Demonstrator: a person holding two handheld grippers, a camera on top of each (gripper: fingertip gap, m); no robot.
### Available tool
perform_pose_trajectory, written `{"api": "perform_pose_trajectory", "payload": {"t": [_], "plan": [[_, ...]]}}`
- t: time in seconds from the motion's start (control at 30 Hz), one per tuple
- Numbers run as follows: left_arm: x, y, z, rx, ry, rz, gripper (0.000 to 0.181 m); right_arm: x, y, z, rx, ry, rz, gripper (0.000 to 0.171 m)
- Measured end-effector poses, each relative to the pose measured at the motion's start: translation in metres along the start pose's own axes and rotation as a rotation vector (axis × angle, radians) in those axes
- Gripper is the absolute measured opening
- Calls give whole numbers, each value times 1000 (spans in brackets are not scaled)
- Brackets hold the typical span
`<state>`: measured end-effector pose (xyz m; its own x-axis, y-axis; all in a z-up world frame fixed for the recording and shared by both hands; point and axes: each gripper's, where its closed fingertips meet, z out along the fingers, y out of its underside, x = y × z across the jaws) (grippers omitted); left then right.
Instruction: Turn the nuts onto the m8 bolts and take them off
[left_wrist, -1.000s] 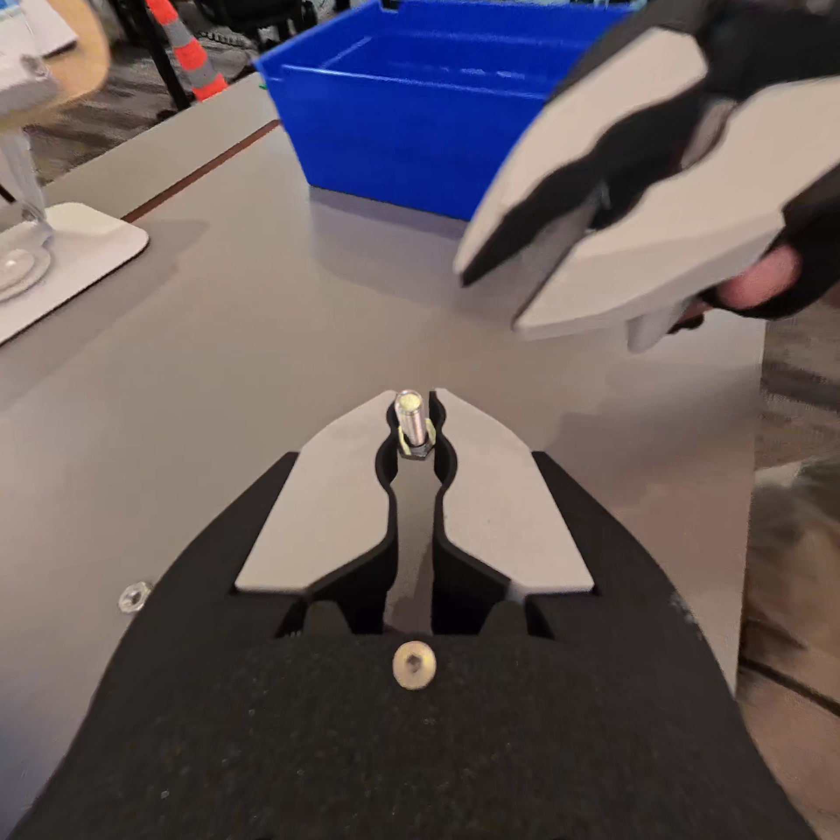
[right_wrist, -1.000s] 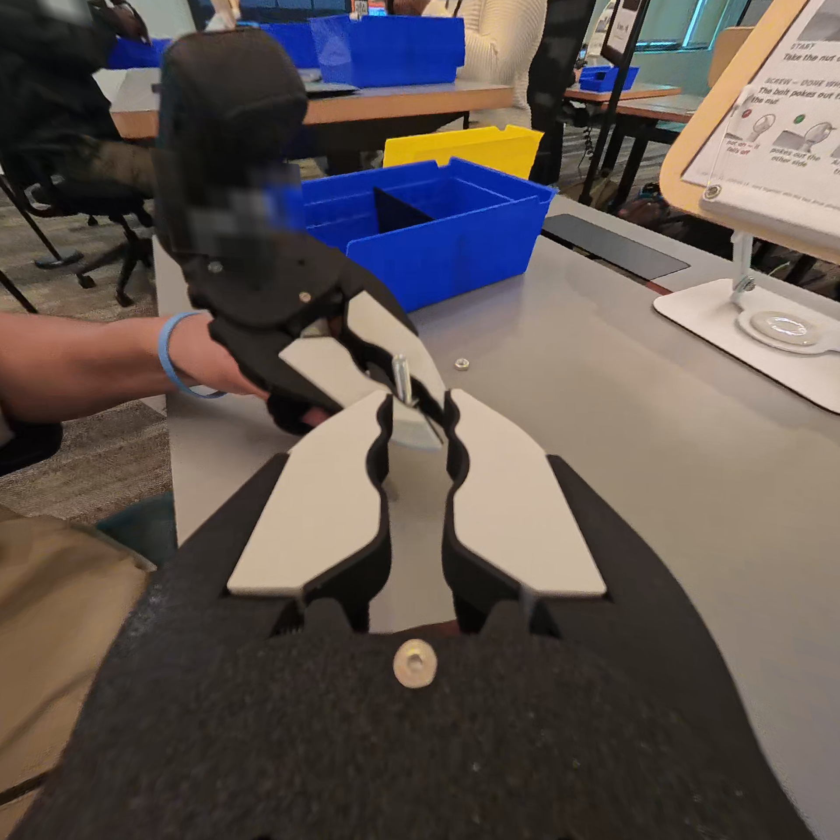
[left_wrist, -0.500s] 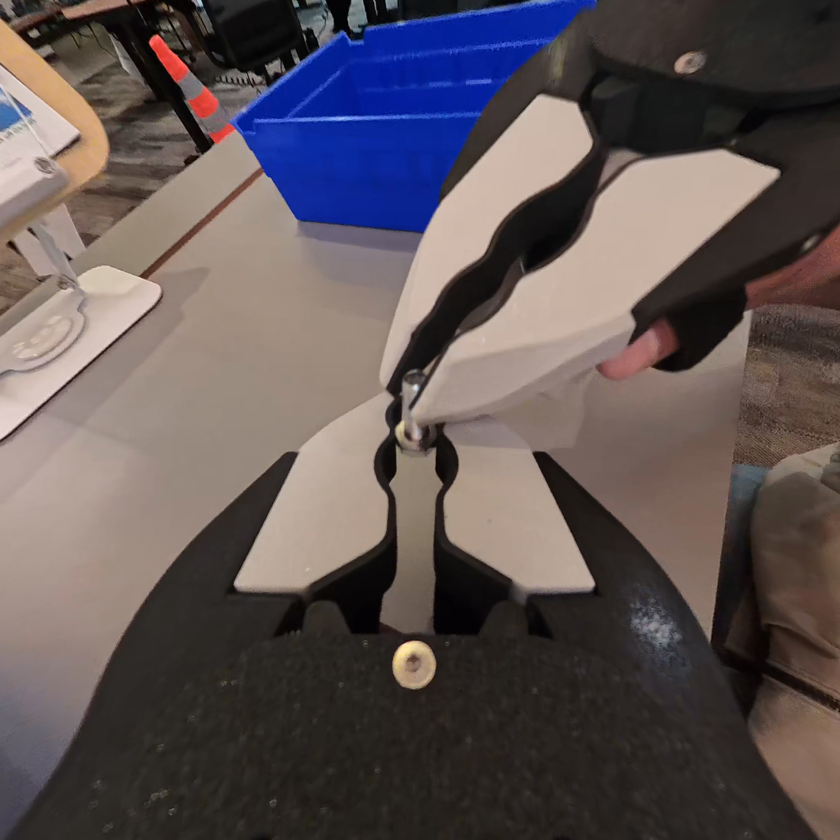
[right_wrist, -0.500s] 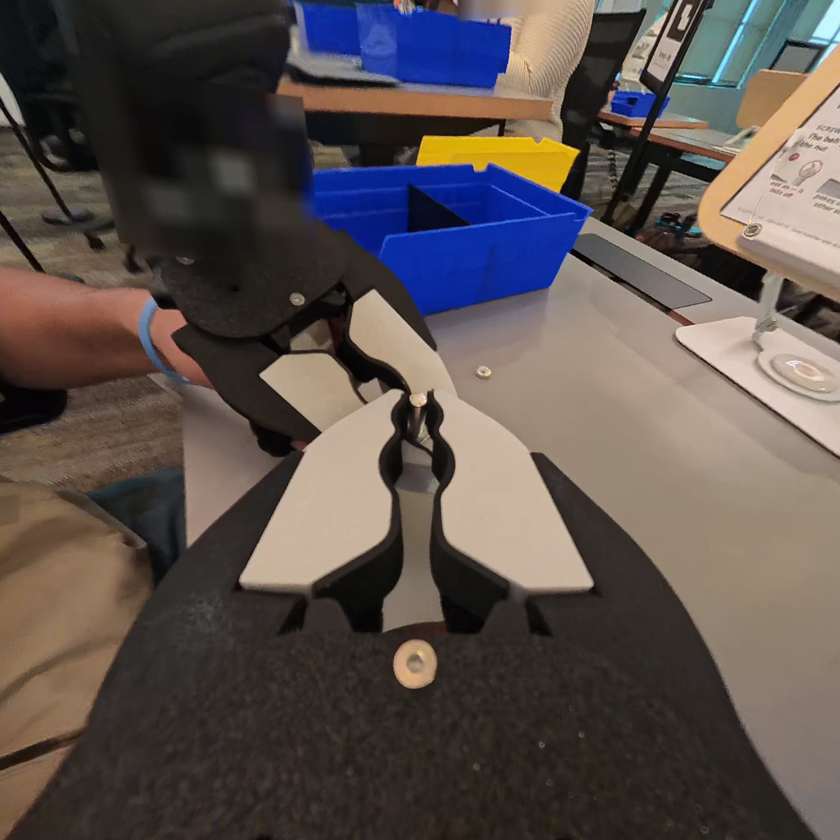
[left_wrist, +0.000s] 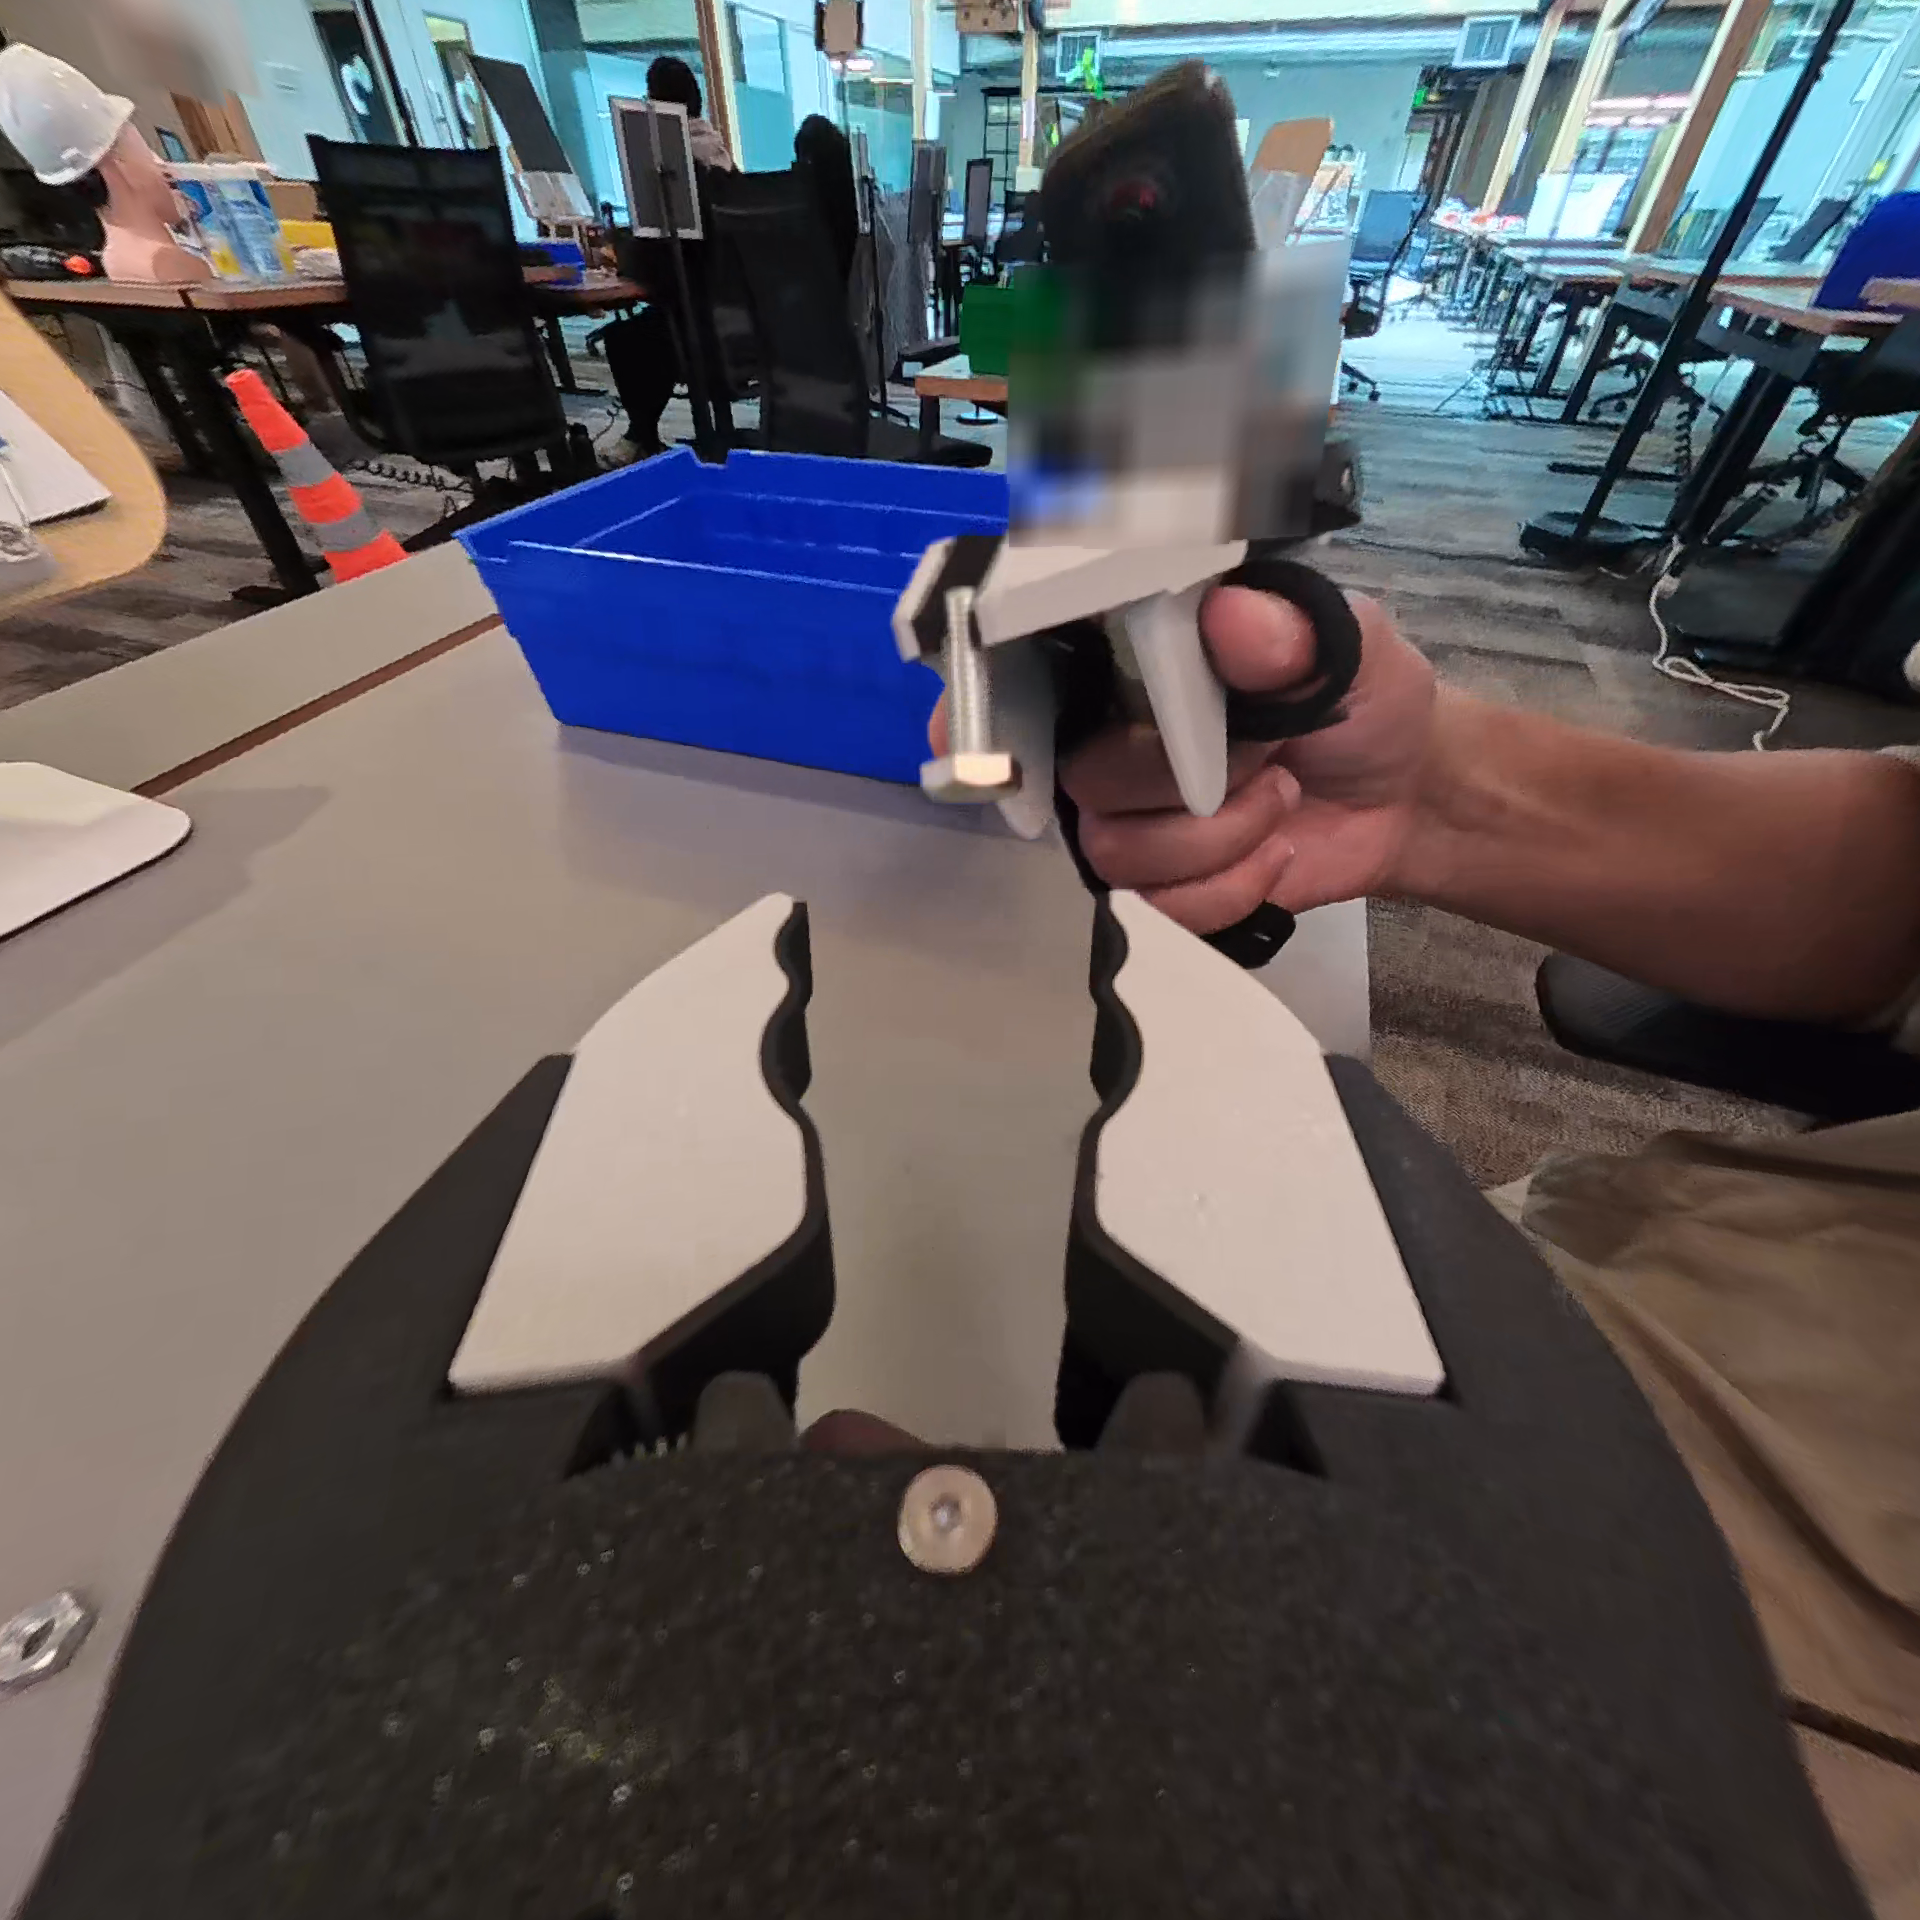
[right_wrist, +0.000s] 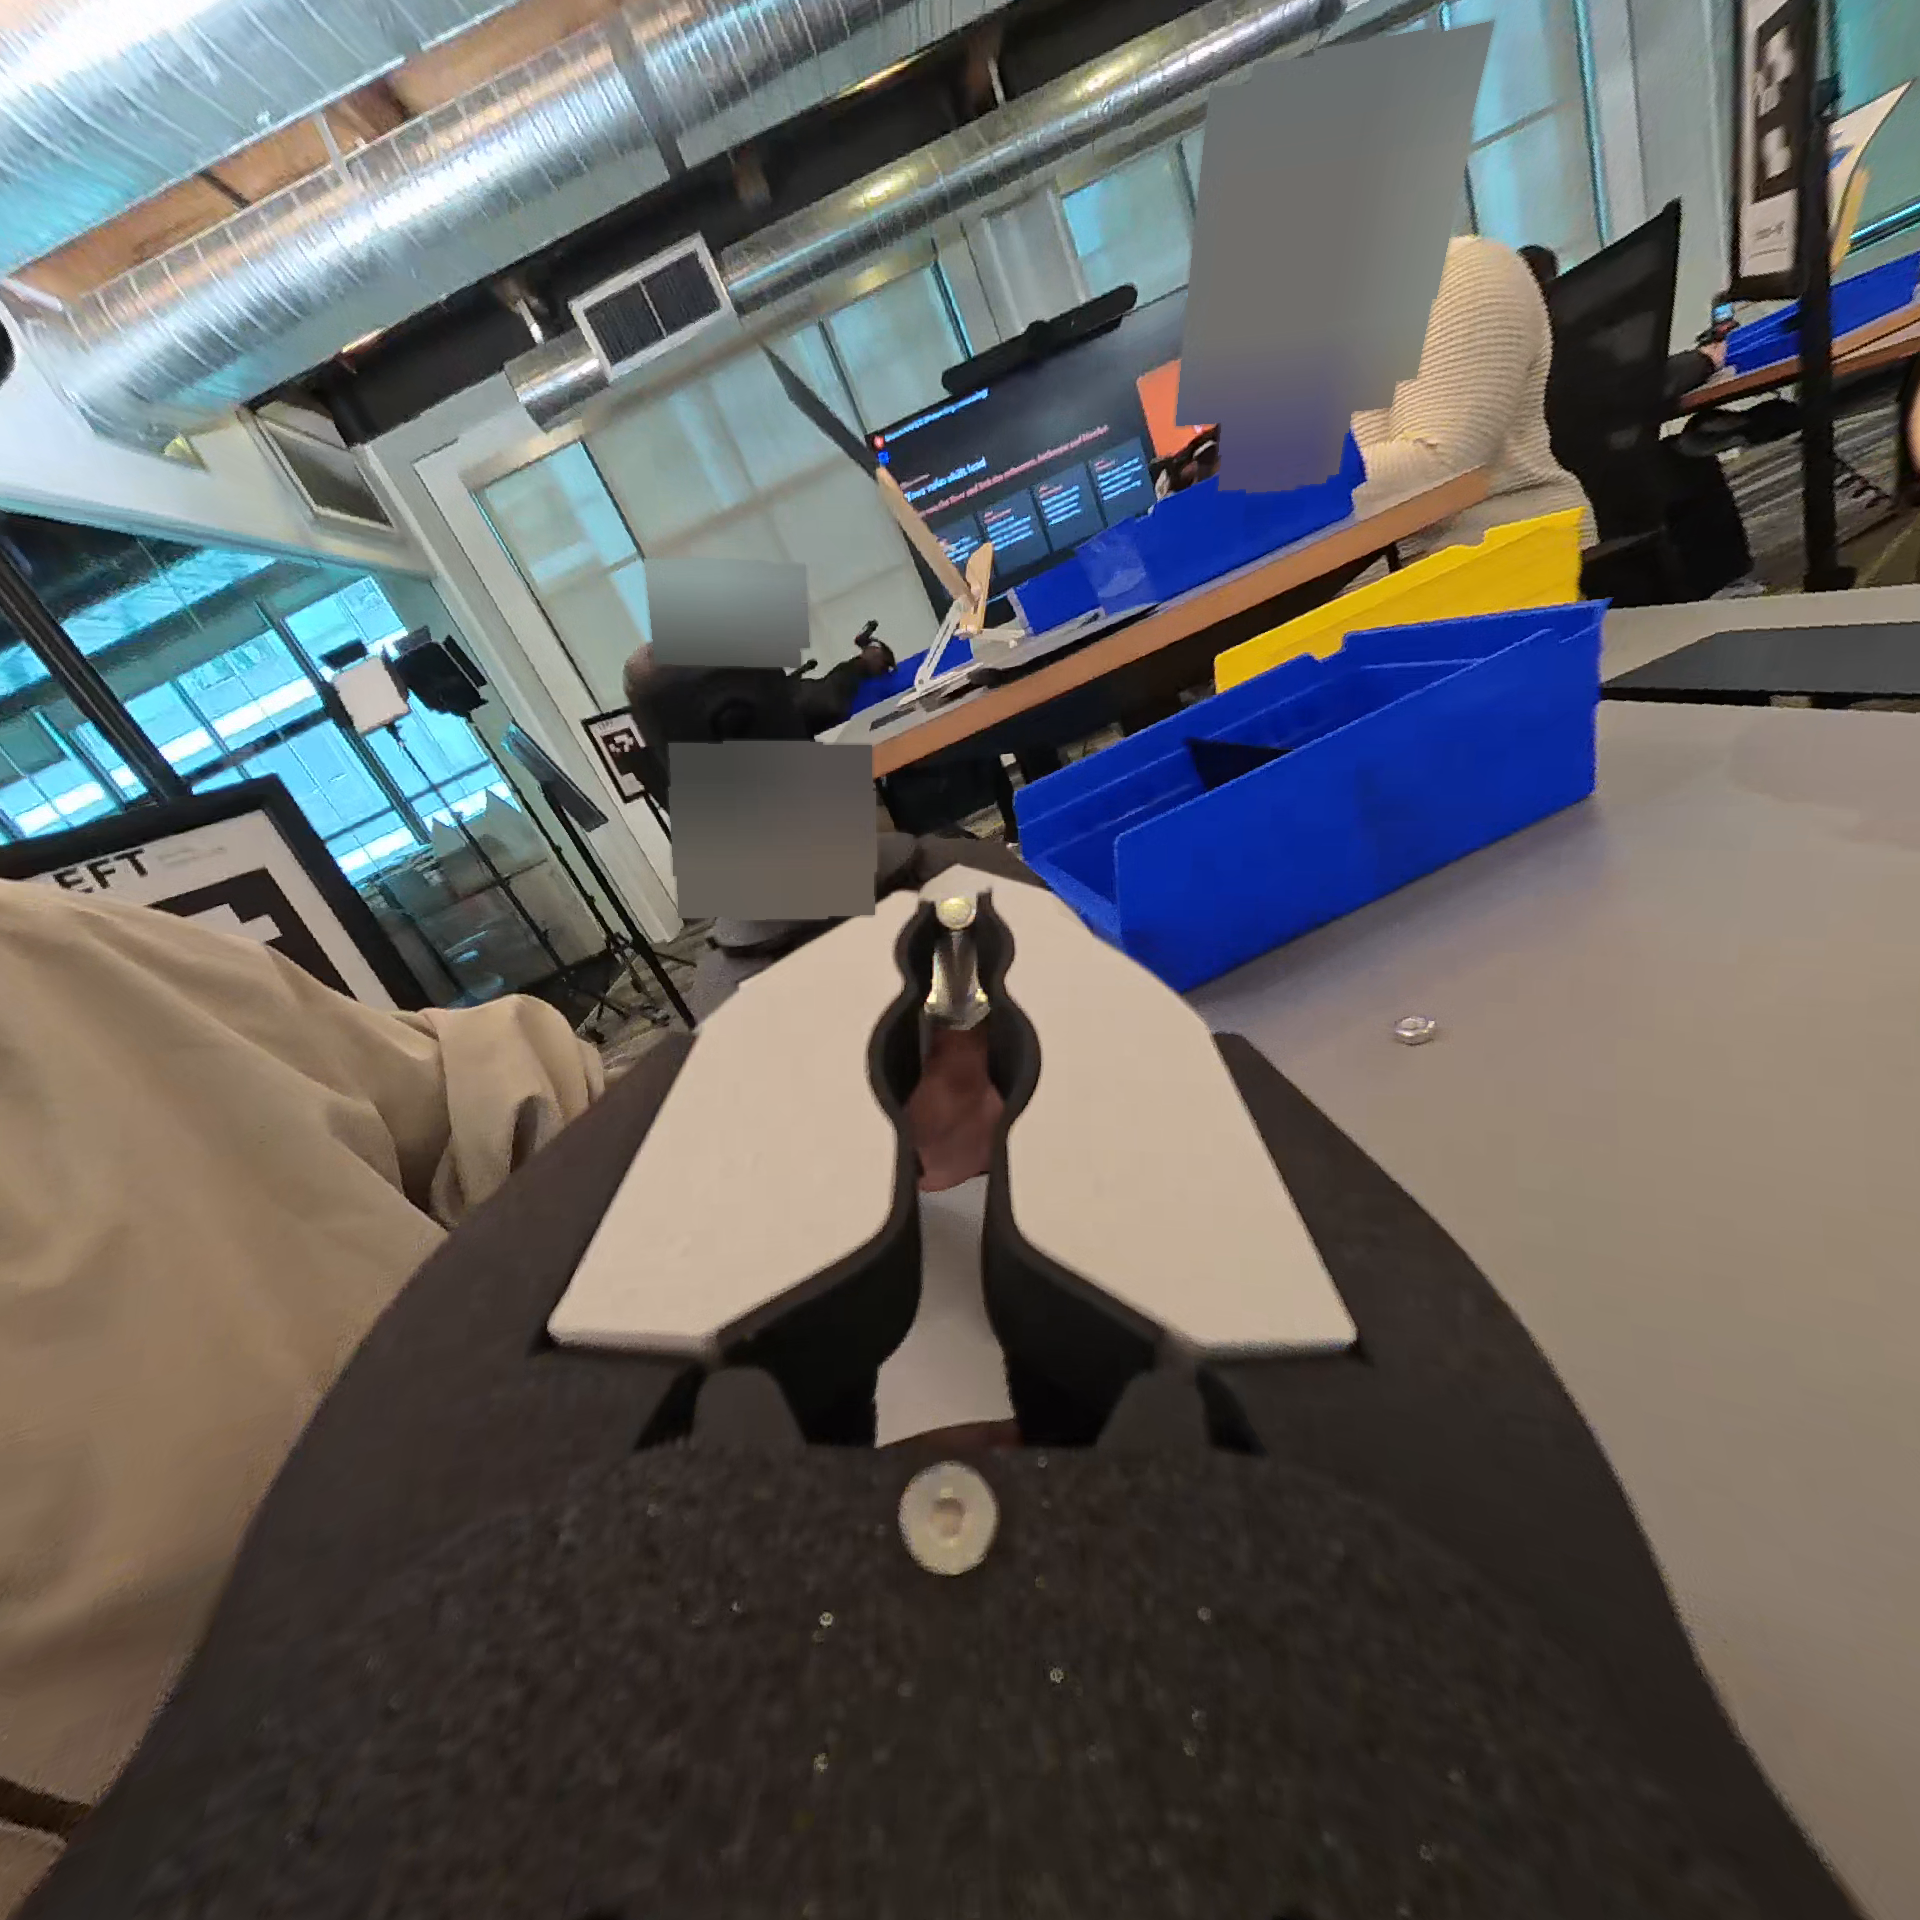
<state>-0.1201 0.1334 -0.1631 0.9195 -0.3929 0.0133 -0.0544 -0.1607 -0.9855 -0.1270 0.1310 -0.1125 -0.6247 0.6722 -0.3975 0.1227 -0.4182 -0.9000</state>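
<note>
Holding one bolt (left_wrist: 964, 698) aloft in the right gripper (right_wrist: 953, 920), left gripper (left_wrist: 943, 920) empty.

Right gripper: fingers pressed together on the threaded shank, bolt upright in the left wrist view with its hex head at the bottom, raised clear of the grey table (left_wrist: 343, 935); a hand (left_wrist: 1262, 769) grips the handle. Left gripper: fingers spread wide apart, nothing between them, over the tabletop. Loose nut (left_wrist: 40, 1647) lying on the table just beside the left gripper's body, seen also farther off in the right wrist view (right_wrist: 1414, 1029). Blue bin (left_wrist: 727, 623) standing on the table beyond both grippers.
</note>
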Motion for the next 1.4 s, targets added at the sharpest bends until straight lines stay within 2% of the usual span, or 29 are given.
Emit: {"api": "perform_pose_trajectory", "payload": {"t": [0.4,0.53,0.87,0.97,1.07,1.27,1.4], "plan": [[13,-20,-13,117,15,62,37,-11,8,10,1,-68,38,7],[14,-21,-14,125,10,89,17,-13,9,11,3,-79,47,7],[7,-14,-16,41,-12,149,16,-5,15,10,-41,-59,71,8],[-15,-5,-24,10,-103,198,16,10,15,3,-95,60,-27,22],[-44,-2,-38,41,-158,108,15,24,11,-9,-158,199,-150,25],[-106,4,-100,76,-439,12,15,87,9,-57,-342,726,-426,29],[-119,8,-118,80,-535,-22,16,96,10,-65,-342,797,-466,32]]}}
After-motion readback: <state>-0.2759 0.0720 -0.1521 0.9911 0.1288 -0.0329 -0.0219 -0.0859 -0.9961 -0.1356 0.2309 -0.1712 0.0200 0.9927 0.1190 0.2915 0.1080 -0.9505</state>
